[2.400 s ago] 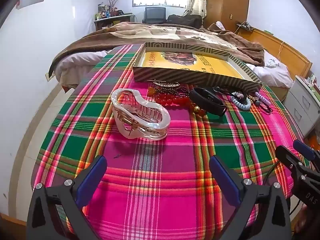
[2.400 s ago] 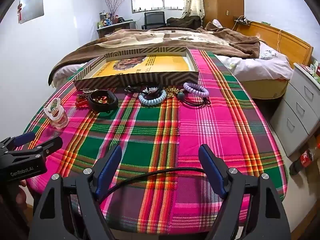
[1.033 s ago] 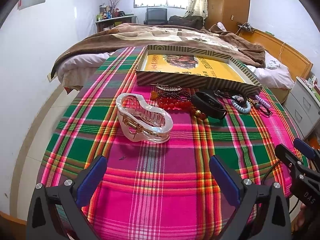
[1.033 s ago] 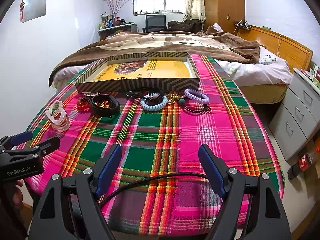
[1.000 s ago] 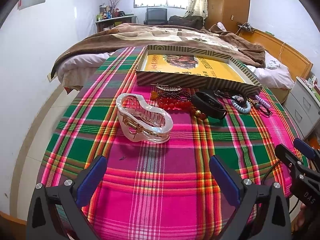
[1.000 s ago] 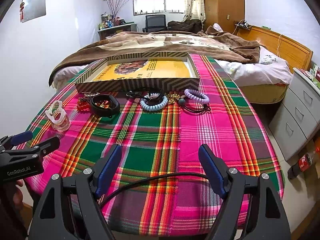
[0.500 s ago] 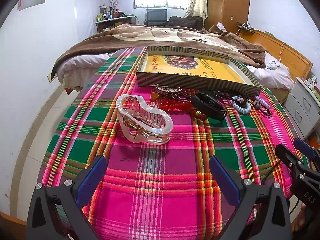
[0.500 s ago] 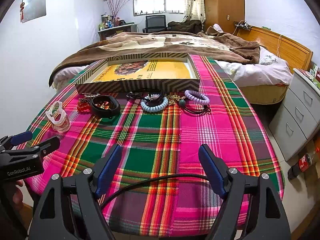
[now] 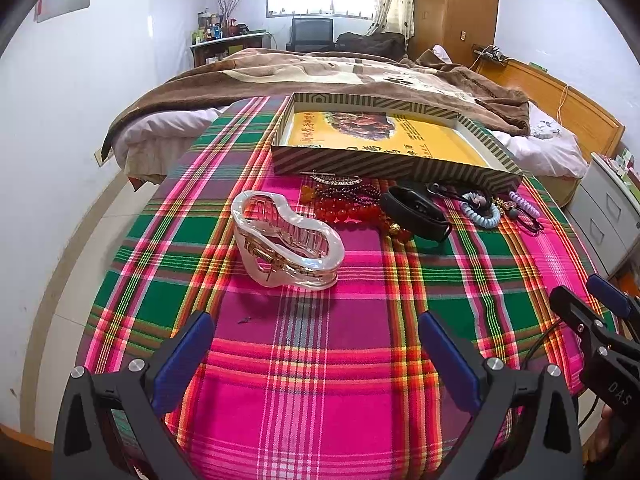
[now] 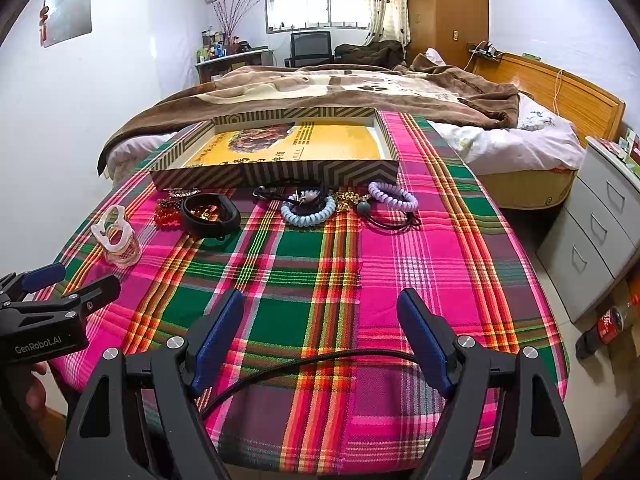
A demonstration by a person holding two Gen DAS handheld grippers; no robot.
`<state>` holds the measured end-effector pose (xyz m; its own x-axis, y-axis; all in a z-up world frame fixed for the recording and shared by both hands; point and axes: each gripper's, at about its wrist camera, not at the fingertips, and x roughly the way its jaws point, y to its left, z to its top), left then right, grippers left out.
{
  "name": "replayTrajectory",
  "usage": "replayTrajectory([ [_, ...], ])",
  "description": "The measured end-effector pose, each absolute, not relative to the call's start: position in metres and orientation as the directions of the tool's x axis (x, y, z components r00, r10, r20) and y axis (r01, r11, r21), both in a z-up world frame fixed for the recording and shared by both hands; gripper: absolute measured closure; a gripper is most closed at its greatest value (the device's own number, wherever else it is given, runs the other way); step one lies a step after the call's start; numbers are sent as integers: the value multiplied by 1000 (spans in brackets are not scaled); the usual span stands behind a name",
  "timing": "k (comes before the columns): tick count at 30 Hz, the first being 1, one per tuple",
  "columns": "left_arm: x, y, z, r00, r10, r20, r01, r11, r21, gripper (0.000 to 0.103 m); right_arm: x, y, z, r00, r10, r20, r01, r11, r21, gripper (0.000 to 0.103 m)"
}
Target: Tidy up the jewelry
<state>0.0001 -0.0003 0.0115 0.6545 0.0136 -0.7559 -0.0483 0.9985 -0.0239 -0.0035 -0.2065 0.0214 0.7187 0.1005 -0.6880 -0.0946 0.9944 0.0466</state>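
Both pairs of tongs hang over the near edge of the worktop with jaws spread wide and nothing between them: the left tongs face the pearly hair claw clip, the right tongs face bare plaid cloth. The jewelry lies in a row along the far side of the worktop, just in front of the striped shallow box, which is empty. From the left edge it runs: the claw clip, standing apart and nearer; a red bead bracelet touching a darker bead strand; a black band; a pale blue spiral hair tie; what looks like a small gold chain, too tangled to be sure; and a lilac spiral hair tie toward the right edge. The clip should be light, stiff and glossy, so likely slippery; pinching across its two curved sides near the spring hinge seems safest, and gently, since such plastic can crack. The beads will be limp and may drape or slide, so take them mid-strand. The spiral ties are soft and springy and should forgive any pinch on the coil.
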Motion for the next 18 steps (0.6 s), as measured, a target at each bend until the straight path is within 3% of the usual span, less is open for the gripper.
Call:
replayTrajectory([
  [18,0,4,16,655,9,-755,-40,999,-23,0,-1,-206,22,716,102,-691,-97,994,47,24],
])
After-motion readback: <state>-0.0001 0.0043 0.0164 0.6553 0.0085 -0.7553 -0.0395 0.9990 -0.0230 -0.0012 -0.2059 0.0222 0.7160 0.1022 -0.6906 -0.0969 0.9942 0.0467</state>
